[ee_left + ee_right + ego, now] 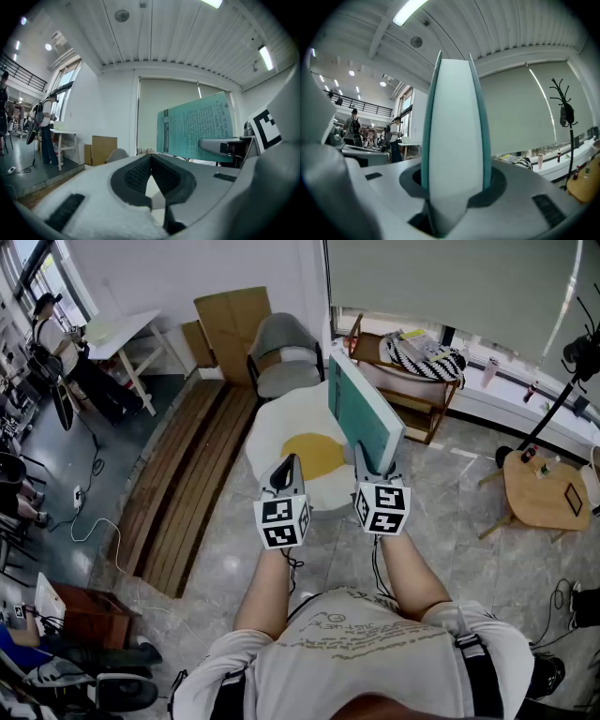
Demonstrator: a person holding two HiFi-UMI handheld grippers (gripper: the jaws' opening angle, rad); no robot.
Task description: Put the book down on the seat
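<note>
Two claws mid-frame: right claw pinches teal book upright on edge, at right edge of white/yellow seat; left claw pressed together, empty, just left.

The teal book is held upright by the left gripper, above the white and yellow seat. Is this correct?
Not quite: the right gripper holds the teal book, as the right gripper view shows. The left gripper is shut on nothing. The rest stands: the book is upright above the white and yellow seat.
</note>
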